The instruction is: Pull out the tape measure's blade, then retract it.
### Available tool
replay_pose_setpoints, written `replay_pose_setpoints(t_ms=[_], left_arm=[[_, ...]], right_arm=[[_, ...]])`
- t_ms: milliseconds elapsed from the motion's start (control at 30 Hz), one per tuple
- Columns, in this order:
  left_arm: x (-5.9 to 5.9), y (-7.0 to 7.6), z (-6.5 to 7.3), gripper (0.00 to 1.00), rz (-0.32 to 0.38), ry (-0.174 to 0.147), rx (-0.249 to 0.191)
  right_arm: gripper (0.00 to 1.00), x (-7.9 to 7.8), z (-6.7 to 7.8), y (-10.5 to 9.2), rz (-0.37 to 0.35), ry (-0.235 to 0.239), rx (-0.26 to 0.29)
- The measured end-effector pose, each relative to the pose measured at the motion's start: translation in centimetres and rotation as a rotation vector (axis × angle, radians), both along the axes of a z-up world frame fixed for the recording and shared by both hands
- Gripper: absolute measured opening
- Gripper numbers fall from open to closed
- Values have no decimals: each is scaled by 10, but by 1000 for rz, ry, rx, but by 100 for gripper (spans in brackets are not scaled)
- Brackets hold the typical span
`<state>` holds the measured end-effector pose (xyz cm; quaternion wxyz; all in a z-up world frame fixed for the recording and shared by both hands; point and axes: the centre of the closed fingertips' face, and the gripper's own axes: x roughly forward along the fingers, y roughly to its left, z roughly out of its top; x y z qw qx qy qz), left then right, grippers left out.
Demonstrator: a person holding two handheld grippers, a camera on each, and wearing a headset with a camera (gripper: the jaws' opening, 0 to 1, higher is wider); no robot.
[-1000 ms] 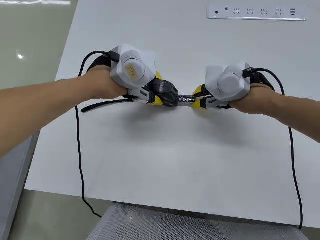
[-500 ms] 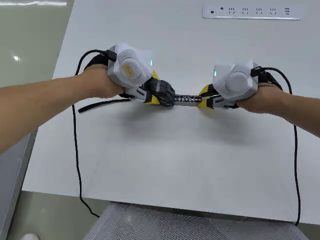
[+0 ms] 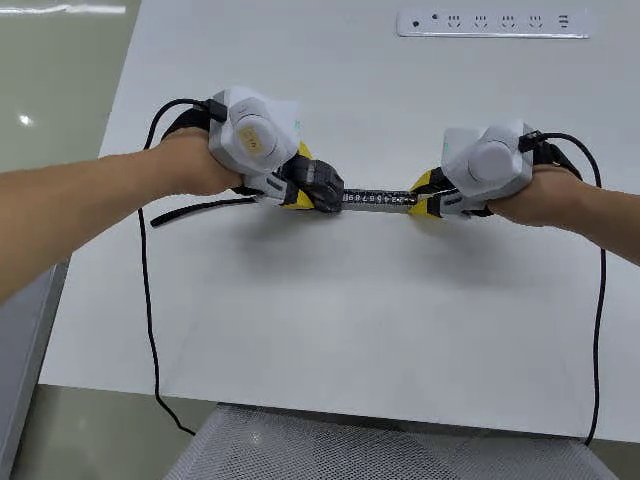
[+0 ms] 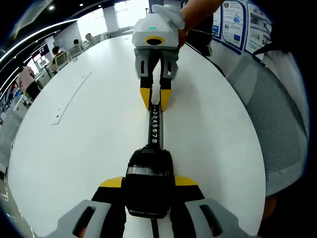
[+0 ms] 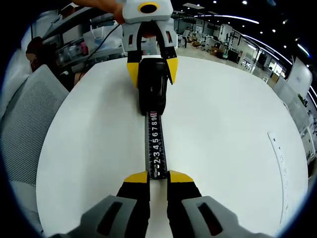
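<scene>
I work at a broad white tabletop (image 3: pixel 330 320), matte and evenly lit. A white power strip (image 3: pixel 493 22) lies flat near its far edge. To my left the floor (image 3: pixel 50 90) is pale green and glossy, with bright spots of reflected light. A grey mesh chair (image 3: pixel 400 448) sits just below the near edge. Around me is an open office: posters (image 4: pixel 233 22) on one wall, cluttered desks (image 5: pixel 218 49) in the distance, strip lights (image 5: pixel 247 21) on a dark ceiling, people (image 4: pixel 27 82) far off.
</scene>
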<state>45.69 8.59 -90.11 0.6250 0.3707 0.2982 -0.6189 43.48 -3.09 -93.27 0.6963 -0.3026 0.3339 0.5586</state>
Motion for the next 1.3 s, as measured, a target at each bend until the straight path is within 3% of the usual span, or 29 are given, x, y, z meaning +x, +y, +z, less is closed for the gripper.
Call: replay_pose_setpoints(t_ms=[1300], left_arm=[[-1, -1, 0, 31, -19, 4, 20]], right_arm=[[11, -11, 0, -61, -71, 32, -26]])
